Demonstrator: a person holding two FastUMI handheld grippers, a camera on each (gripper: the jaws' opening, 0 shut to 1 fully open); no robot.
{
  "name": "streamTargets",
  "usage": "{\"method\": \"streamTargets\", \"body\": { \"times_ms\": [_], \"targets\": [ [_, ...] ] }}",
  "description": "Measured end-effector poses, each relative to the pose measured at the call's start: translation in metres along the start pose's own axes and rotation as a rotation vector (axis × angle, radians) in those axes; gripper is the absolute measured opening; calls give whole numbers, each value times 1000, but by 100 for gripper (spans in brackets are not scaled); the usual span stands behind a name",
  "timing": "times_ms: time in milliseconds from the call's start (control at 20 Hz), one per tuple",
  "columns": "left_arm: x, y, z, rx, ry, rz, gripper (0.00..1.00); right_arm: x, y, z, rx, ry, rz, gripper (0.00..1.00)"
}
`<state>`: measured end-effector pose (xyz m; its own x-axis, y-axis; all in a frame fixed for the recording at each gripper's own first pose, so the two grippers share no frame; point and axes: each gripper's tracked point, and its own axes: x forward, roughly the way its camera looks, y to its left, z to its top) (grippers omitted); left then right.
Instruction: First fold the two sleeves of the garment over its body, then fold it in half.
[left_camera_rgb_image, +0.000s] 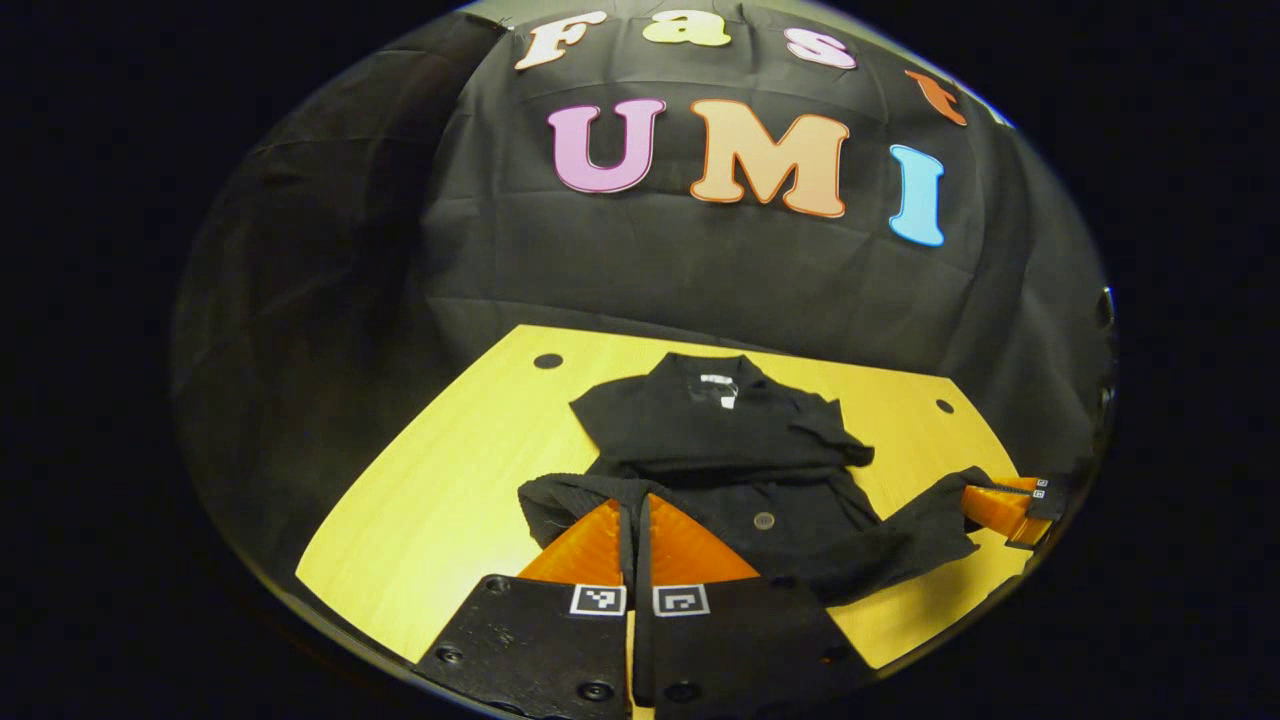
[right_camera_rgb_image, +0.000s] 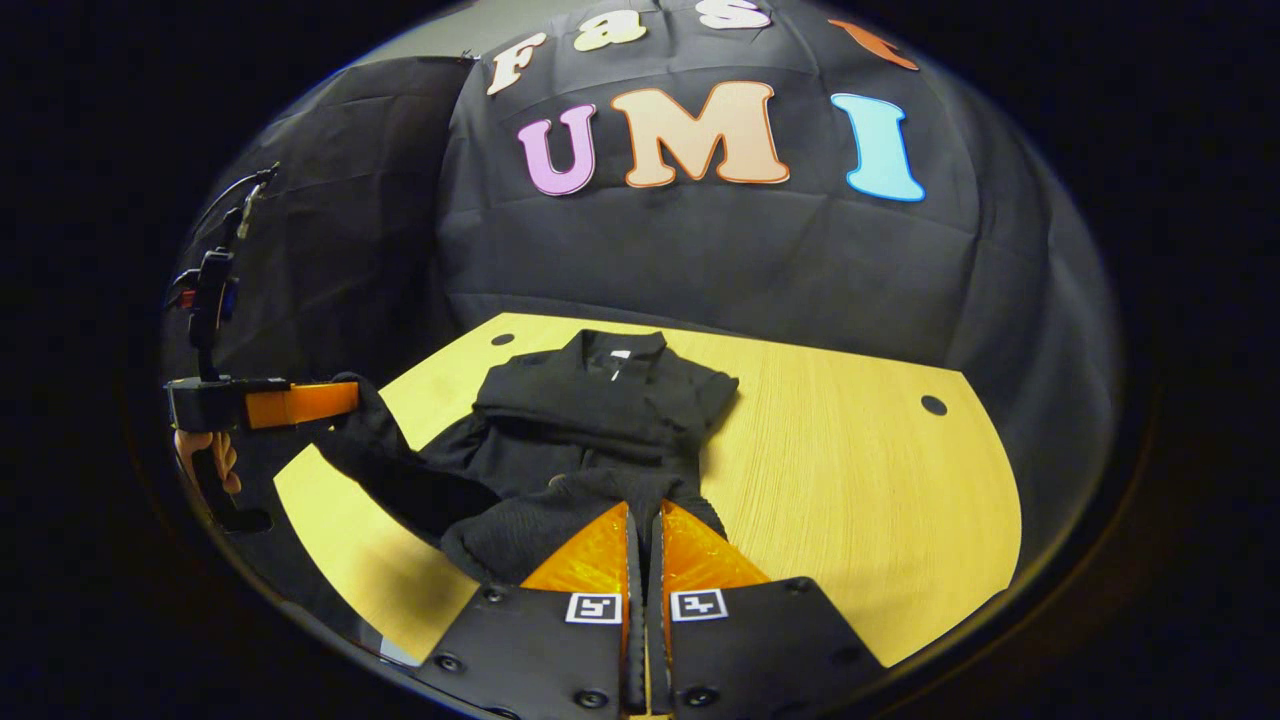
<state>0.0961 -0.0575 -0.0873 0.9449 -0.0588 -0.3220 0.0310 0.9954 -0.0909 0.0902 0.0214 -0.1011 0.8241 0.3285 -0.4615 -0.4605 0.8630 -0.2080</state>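
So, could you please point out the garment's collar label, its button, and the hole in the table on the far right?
Collar label (left_camera_rgb_image: 718, 385), left gripper view: on the white tag inside the neck.
Button (left_camera_rgb_image: 764, 520), left gripper view: on its round face.
Table hole (right_camera_rgb_image: 933, 405), right gripper view: on the dark opening.

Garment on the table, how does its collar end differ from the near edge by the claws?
The collar end lies flat; the near edge is bunched and lifted. The collar end is untouched; the near edge is pinched by the left claw and right claw. The collar end shows a white tag; the near edge, a button. Both are black fabric.
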Motion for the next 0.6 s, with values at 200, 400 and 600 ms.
{"method": "streamTargets", "body": {
  "times_ms": [200,400,600],
  "targets": [
    [45,0,38,9,-34,-45,0,27,-2,43,0,-32,-52,4],
    [92,0,64,24,-40,-77,0,63,-8,85,-3,-56,-104,4],
    [140,6,79,49,-35,-86,0,109,-20,111,44,-47,-135,3]
  ]
}}
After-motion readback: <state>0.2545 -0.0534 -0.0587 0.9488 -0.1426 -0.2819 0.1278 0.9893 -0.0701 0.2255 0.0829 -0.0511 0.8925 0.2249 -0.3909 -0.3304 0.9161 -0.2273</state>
